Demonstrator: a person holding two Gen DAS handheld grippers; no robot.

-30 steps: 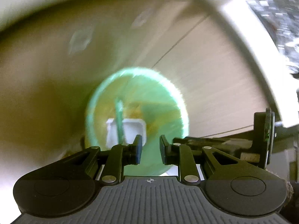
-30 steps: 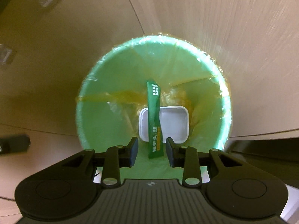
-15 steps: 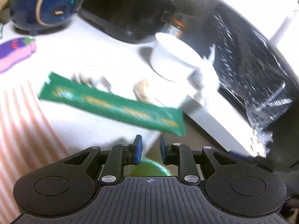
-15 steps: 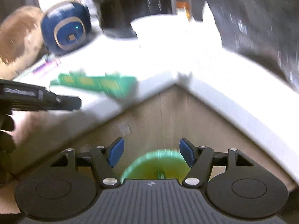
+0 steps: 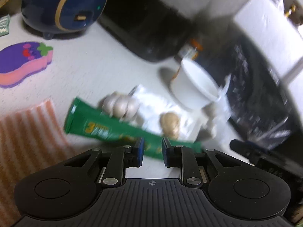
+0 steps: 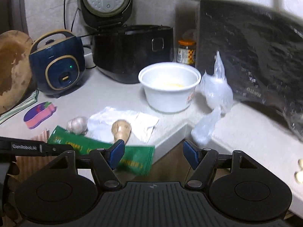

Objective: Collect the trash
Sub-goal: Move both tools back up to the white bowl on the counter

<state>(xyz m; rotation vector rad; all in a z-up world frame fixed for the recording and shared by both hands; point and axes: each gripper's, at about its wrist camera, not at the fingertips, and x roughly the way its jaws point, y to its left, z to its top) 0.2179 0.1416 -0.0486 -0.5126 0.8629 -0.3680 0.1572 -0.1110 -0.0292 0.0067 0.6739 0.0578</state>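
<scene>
Left view is motion-blurred, so the sachet's print is barely legible. The sachet (image 5: 106,127) is long, flat, glossy green foil; it lies on the speckled grey counter (image 6: 106,96) near the corner edge, against the garlic (image 6: 77,124) and just beside the ginger (image 6: 121,129). Crumpled white paper (image 6: 140,121), foam bowl (image 6: 168,87) and clear bag (image 6: 215,94) sit behind. Left tongs (image 5: 152,149): narrow gap, nothing pinched, hovering above the sachet. Right tongs (image 6: 152,154): spread wide, empty.
</scene>
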